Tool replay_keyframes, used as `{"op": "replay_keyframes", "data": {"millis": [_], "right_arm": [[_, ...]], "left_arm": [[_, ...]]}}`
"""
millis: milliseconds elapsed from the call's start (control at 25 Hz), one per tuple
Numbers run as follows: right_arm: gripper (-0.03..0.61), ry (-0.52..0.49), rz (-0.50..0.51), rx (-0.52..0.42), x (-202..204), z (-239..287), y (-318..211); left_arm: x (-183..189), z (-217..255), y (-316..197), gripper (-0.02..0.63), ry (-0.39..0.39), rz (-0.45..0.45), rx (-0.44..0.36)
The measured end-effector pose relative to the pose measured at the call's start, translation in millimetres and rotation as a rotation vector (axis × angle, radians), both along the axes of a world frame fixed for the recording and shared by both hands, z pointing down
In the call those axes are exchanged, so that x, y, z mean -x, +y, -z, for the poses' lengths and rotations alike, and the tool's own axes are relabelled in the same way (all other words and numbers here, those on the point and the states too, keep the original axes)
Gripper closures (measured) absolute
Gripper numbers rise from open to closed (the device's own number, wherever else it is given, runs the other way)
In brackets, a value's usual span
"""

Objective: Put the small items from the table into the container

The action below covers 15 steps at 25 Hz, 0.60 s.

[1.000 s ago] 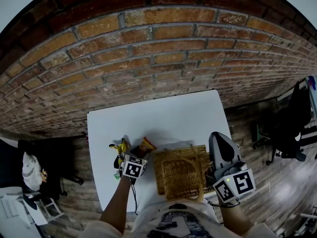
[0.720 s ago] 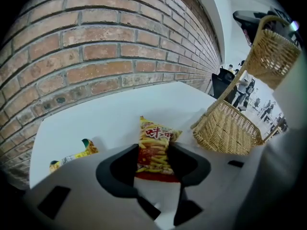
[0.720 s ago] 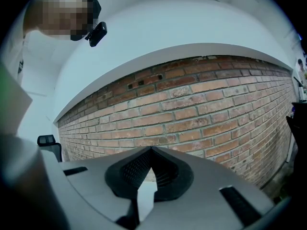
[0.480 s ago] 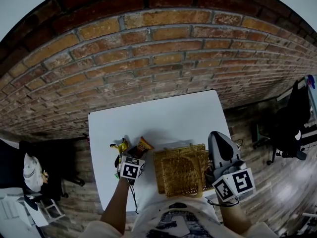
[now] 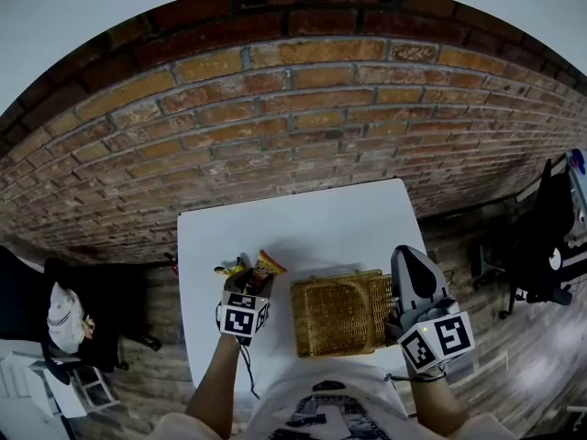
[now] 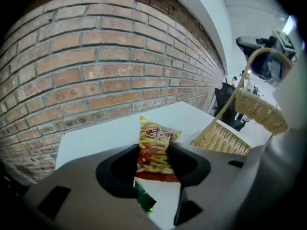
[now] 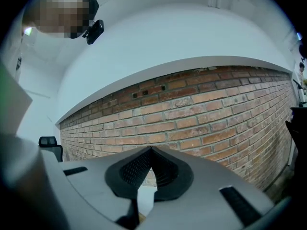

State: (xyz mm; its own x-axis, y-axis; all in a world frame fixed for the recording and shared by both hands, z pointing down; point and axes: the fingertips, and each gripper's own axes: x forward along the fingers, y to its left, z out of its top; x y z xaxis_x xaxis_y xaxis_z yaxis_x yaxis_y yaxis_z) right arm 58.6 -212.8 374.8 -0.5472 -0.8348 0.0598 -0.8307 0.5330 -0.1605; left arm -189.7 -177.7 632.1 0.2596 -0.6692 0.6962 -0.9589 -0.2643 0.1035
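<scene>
Head view: the left gripper [image 5: 248, 280] holds a packet [image 5: 267, 266] over the bench [image 5: 303, 223], with the basket [image 5: 341, 314] right of its fingers. The right gripper [image 5: 404, 257] hovers at the basket's far side.

Left gripper view: the fingers [image 6: 125, 159] pinch the packet's lower half. The slick foil could slip out mid-carry.

Right gripper view: the fingers are closed together and empty. 1 careless swing could knock the basket.

left hand-held gripper [image 5: 246, 284] | holds snack packet [image 5: 267, 266] | beside basket [image 5: 339, 314]

Bare tabletop [image 5: 312, 227] beyond basket [image 5: 339, 314], brick wall [image 5: 275, 126] behind
</scene>
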Motion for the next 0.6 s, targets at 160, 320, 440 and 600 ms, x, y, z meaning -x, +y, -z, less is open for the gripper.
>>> {"op": "replay_keyframes", "data": {"millis": [160, 320, 440, 600], "right_arm": [[0.56, -0.008, 0.007, -0.029, -2.5, 15.3, 14.4], [0.56, -0.015, 0.032, -0.049, 0.7, 25.8, 29.2], [0.56, -0.019, 0.05, -0.057, 3.1, 30.2, 41.3], [0.56, -0.023, 0.069, -0.06, 6.6, 34.1, 55.2]], "left_arm": [[-3.3, 32.6, 11.8, 0.377, 0.001, 0.014, -0.047], [-7.9, 66.7, 23.6, 0.377, -0.005, 0.033, -0.105], [-12.7, 92.5, 33.3, 0.377, -0.009, 0.043, -0.142], [-20.1, 132.3, 48.7, 0.377, 0.008, 0.052, -0.199]]}}
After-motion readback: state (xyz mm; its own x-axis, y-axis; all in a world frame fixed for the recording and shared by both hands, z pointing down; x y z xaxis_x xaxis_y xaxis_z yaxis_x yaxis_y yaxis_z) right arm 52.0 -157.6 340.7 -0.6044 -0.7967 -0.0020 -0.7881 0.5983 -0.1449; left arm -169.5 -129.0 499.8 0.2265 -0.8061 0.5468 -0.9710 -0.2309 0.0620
